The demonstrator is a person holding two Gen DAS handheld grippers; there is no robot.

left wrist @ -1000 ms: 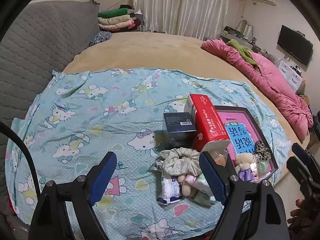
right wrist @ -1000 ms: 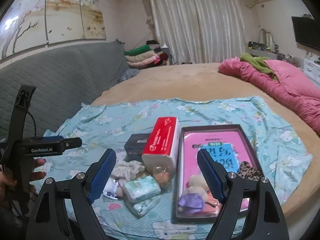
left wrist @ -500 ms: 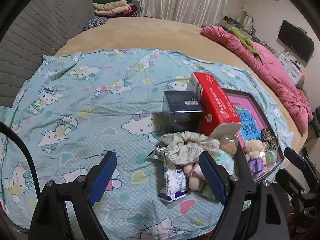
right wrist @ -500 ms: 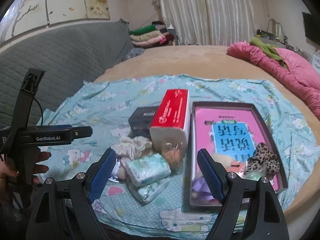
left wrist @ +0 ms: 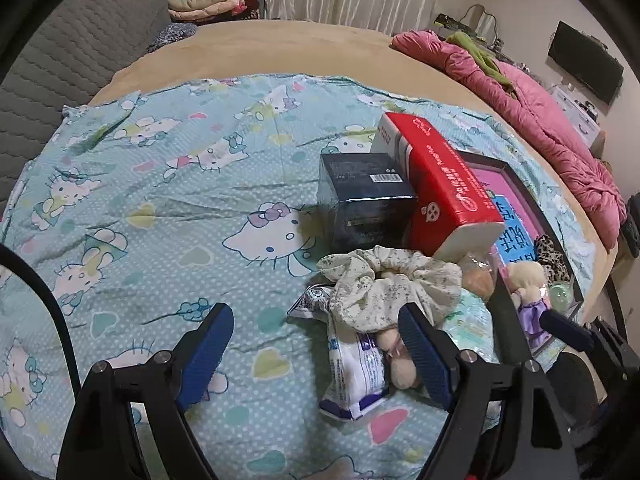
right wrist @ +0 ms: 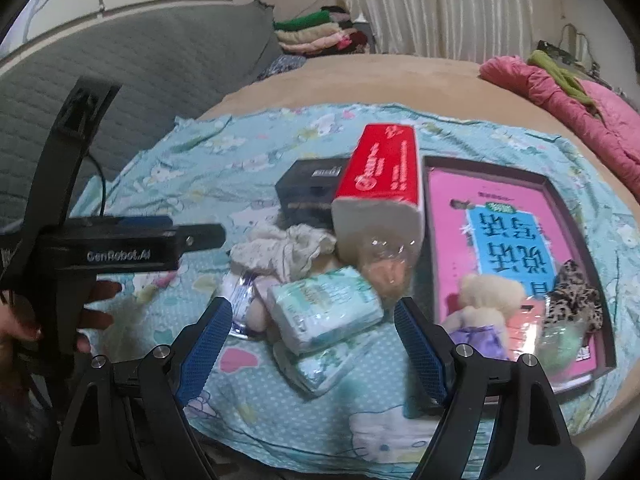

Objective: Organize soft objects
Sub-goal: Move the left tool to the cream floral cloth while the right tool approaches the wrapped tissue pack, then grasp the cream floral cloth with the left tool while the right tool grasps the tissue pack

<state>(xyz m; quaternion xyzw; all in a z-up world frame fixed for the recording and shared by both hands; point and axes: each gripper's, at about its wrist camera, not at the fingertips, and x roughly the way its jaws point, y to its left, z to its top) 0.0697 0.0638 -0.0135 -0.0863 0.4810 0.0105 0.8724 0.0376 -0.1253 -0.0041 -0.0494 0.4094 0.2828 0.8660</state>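
Note:
A pile of soft things lies on the Hello Kitty cloth (left wrist: 168, 208): a cream floral scrunchie (left wrist: 392, 284) (right wrist: 280, 254), a white-blue tissue pack (left wrist: 354, 364), green tissue packs (right wrist: 324, 308) and a small plush (left wrist: 400, 364). A pink-lined tray (right wrist: 496, 196) holds a plush bear in purple (right wrist: 484, 312) (left wrist: 528, 284) and a leopard scrunchie (right wrist: 576, 296). My left gripper (left wrist: 316, 348) is open, low over the cloth just before the pile. My right gripper (right wrist: 312, 340) is open, its jaws on either side of the green packs.
A red tissue box (left wrist: 440, 184) (right wrist: 380, 176) and a dark box (left wrist: 364, 200) stand behind the pile. A pink quilt (left wrist: 540, 120) lies at the bed's far right. Folded clothes (left wrist: 204, 0) sit at the back. The left gripper's body (right wrist: 120, 248) shows at left in the right wrist view.
Both grippers have moved forward and down toward the pile; the objects look larger. Jaws have stayed open. Nothing has been grasped.

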